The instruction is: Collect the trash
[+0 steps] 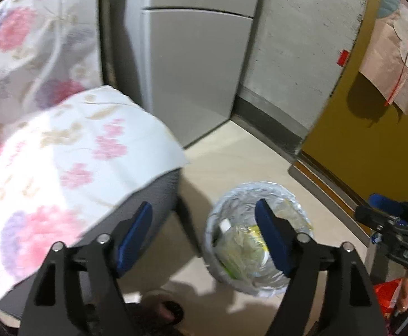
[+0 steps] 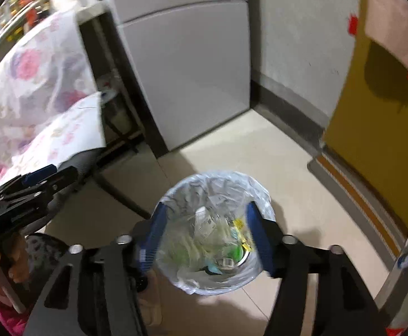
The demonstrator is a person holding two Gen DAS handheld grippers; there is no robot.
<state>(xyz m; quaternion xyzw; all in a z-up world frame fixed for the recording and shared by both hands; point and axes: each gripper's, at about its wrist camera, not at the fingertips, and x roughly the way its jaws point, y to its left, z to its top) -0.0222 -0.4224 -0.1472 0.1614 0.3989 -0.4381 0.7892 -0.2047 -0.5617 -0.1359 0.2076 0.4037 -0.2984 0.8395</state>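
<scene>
A round trash bin [image 2: 254, 193] lined with a clear plastic bag stands on the pale tiled floor. It holds crumpled plastic, green and yellow wrappers and other trash [image 2: 218, 240]. My right gripper [image 2: 206, 235] hovers straight above the bin, open and empty, its blue pads on either side of the opening. The bin also shows in the left wrist view [image 1: 232, 212]. My left gripper [image 1: 204, 235] is open and empty, above the floor just left of the bin. It also shows at the left in the right wrist view [image 2: 40, 175].
A chair draped with a floral cloth [image 1: 63, 154] stands left of the bin. A white fridge [image 2: 187, 64] is behind, beside a grey wall. A yellow door [image 2: 386, 140] with a doormat [image 2: 355, 193] is on the right. Shoes [image 1: 164, 310] lie near the chair.
</scene>
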